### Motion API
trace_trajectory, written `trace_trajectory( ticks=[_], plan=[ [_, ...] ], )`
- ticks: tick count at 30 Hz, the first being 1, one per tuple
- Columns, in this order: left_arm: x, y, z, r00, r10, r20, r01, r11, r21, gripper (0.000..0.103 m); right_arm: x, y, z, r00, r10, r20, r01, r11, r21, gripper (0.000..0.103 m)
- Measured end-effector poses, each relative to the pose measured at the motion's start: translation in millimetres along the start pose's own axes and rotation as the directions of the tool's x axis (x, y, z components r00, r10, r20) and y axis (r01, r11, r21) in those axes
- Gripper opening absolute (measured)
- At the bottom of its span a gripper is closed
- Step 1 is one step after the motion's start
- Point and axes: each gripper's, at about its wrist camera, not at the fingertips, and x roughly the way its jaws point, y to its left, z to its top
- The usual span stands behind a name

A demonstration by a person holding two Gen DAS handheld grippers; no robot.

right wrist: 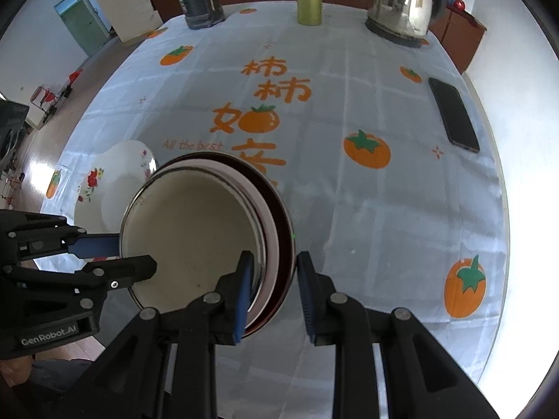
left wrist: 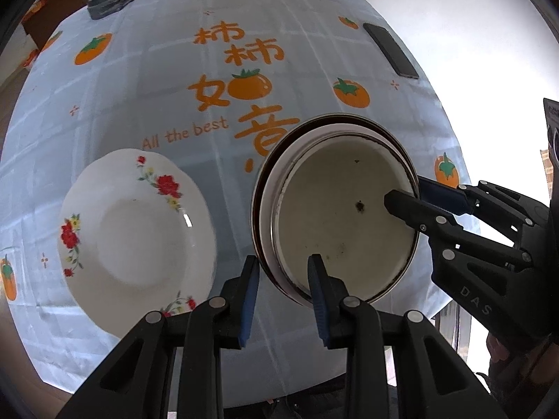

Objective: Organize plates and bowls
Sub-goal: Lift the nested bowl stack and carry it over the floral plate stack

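I read bright daylight blowing out the right edge, glare on the tablecloth (right wrist: 384,209), strong fisheye bending, dark vignetted corners.

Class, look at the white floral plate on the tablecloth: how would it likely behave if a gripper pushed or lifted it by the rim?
The floral plate looks like glazed ceramic: probably rigid and breakable if dropped. Its glossy highlight suggests a slick surface, so jaws might slip on the rim. Resting flat on the tablecloth, it would likely slide rather than tip or roll.
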Motion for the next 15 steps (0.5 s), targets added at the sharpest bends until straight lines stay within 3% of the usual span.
trace_trajectory(
  ticks=[15],
  plan=[
    [-34.5, 44.4, -9.8, 0.999, 0.018, 0.047, -0.014, 0.997, -0.08, 0.031, -1.6, 51.0, 26.2, 1.0, 0.023, 0.008, -0.022, 0.994, -0.108, 0.025]
  ],
)
